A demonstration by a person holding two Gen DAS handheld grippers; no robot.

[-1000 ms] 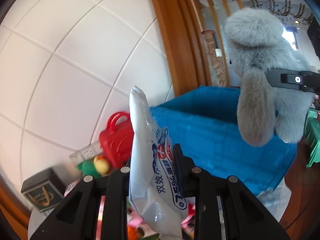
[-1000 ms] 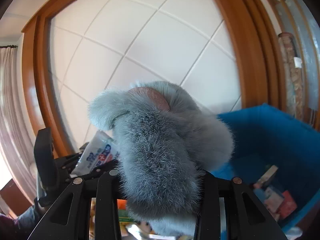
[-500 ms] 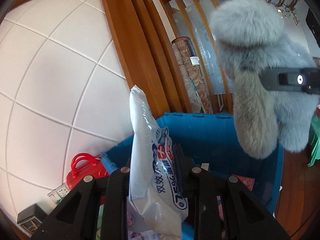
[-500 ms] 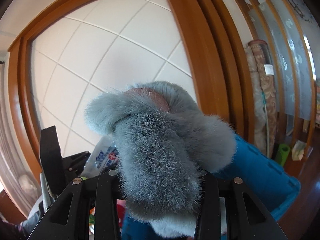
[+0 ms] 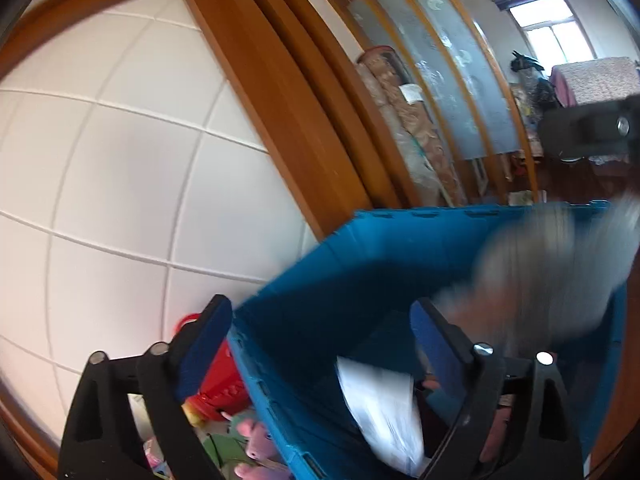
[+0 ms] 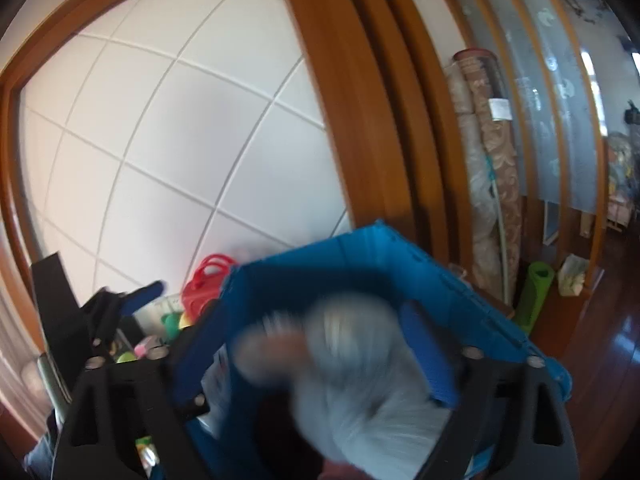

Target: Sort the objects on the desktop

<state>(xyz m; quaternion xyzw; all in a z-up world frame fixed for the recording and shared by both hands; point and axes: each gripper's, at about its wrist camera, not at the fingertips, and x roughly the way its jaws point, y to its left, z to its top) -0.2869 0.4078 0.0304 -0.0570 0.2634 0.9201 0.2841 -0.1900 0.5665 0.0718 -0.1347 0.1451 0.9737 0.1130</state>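
My left gripper (image 5: 320, 344) is open over the near corner of the blue crate (image 5: 384, 240). The white wipes packet (image 5: 384, 412) is below it, blurred, dropping into the crate. My right gripper (image 6: 316, 352) is open over the same blue crate (image 6: 360, 256). The grey plush toy (image 6: 348, 364) is blurred between its fingers, falling into the crate; it also shows blurred in the left wrist view (image 5: 560, 264). The left gripper also shows in the right wrist view (image 6: 132, 304), and the right one at the left view's right edge (image 5: 592, 132).
A red toy handbag (image 6: 204, 284) and small colourful toys (image 5: 248, 440) lie left of the crate against the white tiled wall (image 5: 120, 160). Wooden frames (image 6: 360, 120), rolled mats (image 6: 488, 160) and a green roll (image 6: 536, 292) stand behind and to the right.
Both grippers have opened. The wipes packet has left the left gripper and the plush toy has left the right one; both are falling into the blue crate.
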